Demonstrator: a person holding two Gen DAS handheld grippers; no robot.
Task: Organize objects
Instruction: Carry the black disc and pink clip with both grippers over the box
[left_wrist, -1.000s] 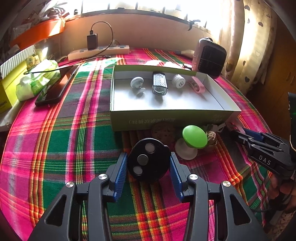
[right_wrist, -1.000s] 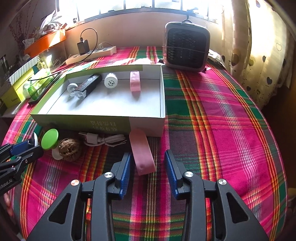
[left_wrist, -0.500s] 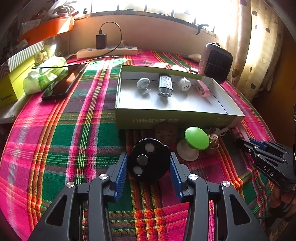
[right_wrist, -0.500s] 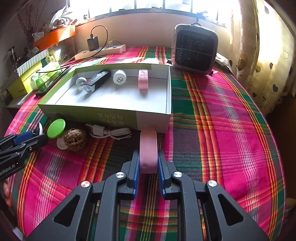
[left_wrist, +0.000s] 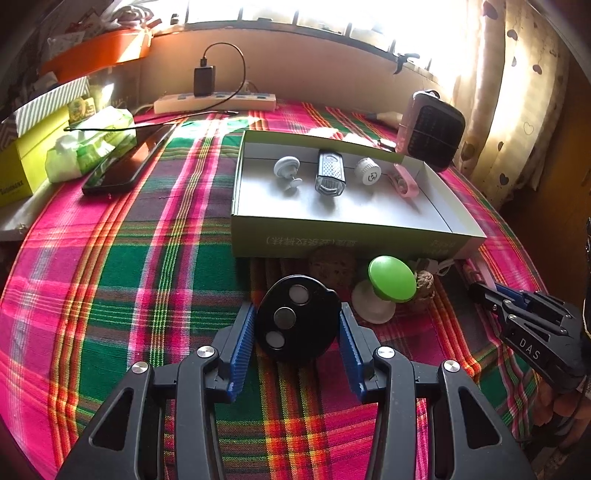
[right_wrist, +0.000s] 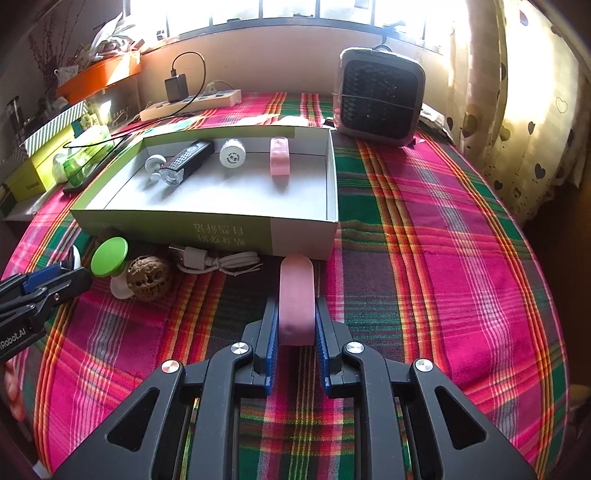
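Note:
My left gripper is shut on a round black remote with three buttons, held above the plaid cloth in front of the open green-and-white box. My right gripper is shut on a pink oblong case, just before the box's near right corner. Inside the box lie a grey knob, a silver-black device, a white round cap and another pink case. A green-topped knob, a walnut and a white cable lie before the box.
A small heater stands behind the box at the right. A power strip with charger, a black phone, tissue pack and yellow boxes sit at the left. The round table's edge curves off at the right by the curtain.
My right gripper closed on the pink case, which was lying loose between open fingers one second ago, and lifted it slightly. My left gripper still holds the black remote and rose a little.

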